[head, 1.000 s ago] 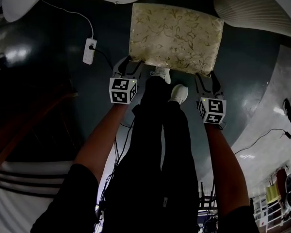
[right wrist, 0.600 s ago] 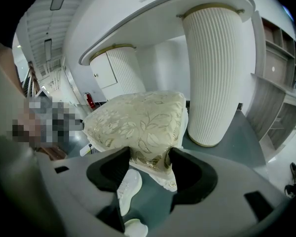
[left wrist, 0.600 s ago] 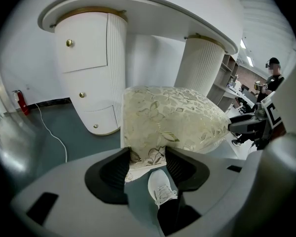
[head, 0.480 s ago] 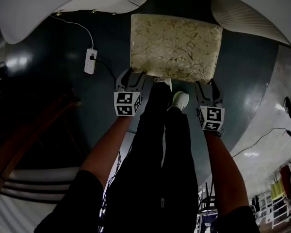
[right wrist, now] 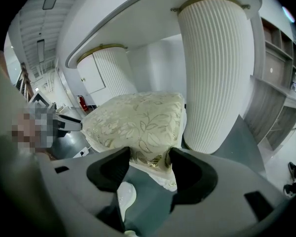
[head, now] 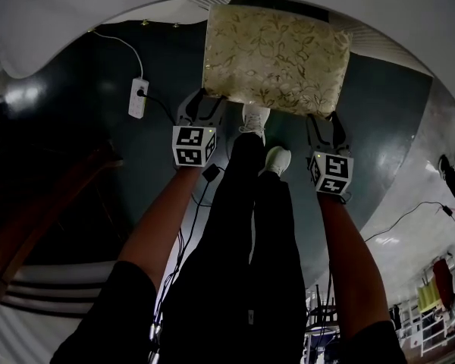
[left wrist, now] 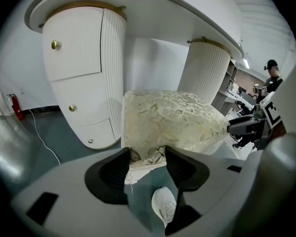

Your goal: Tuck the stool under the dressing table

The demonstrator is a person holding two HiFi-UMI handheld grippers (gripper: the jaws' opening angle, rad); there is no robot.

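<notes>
Stool (head: 273,48) stands at the dressing table's (head: 61,14) front edge, between its fluted pedestals (right wrist: 214,73); left gripper (head: 203,97) clamps the cushion's near-left corner; right gripper (head: 322,120) clamps the near-right corner.

Left gripper (head: 202,97), right gripper (head: 323,121): light grey moulded shells with black ribbed jaw pads (left wrist: 116,169). Behind each set of jaws sits a white cube (head: 193,145) with black square markers on its faces. Thin dark cable (head: 199,199) with a small black block just behind the left gripper's cube. Short dark sleeves (head: 110,309) well behind the grippers. Black trousers (head: 243,226) between the two grippers, and white sneakers (head: 254,118) with laces between the jaws' ends.
</notes>
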